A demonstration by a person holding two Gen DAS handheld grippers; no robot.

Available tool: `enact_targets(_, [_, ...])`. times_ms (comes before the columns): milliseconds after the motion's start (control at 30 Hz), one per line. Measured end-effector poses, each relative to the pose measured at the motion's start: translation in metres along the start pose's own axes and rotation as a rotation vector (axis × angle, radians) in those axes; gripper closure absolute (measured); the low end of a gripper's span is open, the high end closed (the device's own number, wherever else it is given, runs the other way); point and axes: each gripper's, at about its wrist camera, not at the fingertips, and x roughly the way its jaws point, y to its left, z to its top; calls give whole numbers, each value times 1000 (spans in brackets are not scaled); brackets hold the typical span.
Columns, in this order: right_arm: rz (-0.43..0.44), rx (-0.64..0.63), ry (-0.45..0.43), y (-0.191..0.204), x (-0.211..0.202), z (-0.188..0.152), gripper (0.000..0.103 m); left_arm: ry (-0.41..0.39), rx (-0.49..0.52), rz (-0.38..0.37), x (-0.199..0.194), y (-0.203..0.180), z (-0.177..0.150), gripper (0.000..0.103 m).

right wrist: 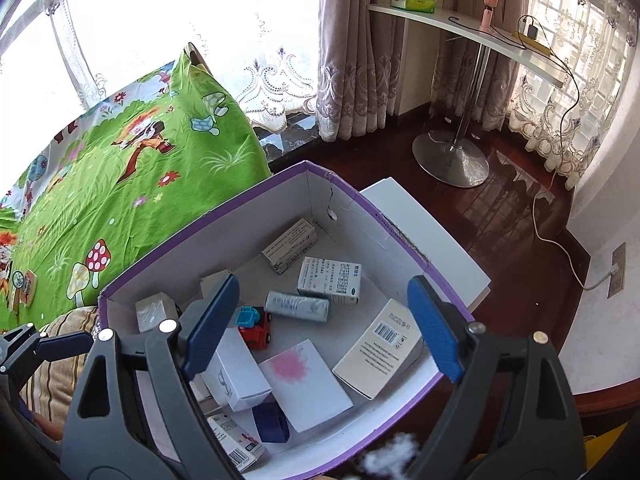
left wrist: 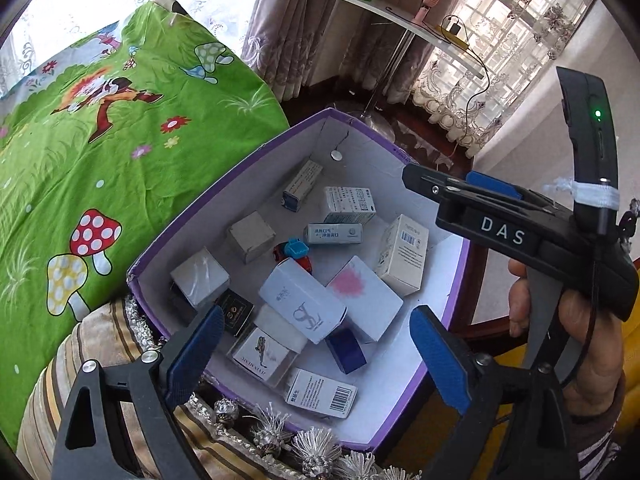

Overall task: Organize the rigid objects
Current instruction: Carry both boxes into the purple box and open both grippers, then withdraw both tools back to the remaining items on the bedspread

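Both grippers hang over an open purple box that sits beside a green sheet, and neither holds anything. The left gripper has its blue fingers spread wide, with nothing between the pads; the right gripper is likewise spread and empty. The box is already full of small cartons lying at all angles: a box with a pink blot, a white box with grey lettering leaning on it, a cream box with a barcode, a dark blue box, and a toy truck in red and blue near the middle. Which item comes next cannot be told, since everything in sight is inside the box. If tidying within it is meant, the pink-blot box is the likeliest target: it lies straight ahead of and below the right gripper, centred between its fingers, so the right hand looks nearer than the left. Its long axis appears to run slantwise from the truck down toward the near wall, roughly along the gripper's line of sight, so the fingers would span its short width. The white box leaning on it on the left crowds that side and could be nudged.
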Motion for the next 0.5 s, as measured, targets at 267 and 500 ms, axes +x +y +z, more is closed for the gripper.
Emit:
enact_targets(267, [0, -6, 5, 4, -2, 1, 15, -27, -25, -25, -8, 8, -1, 8])
enact_targets(500, [8, -30, 5, 18, -8, 3, 15, -102, -18, -7, -29, 19, 1, 8])
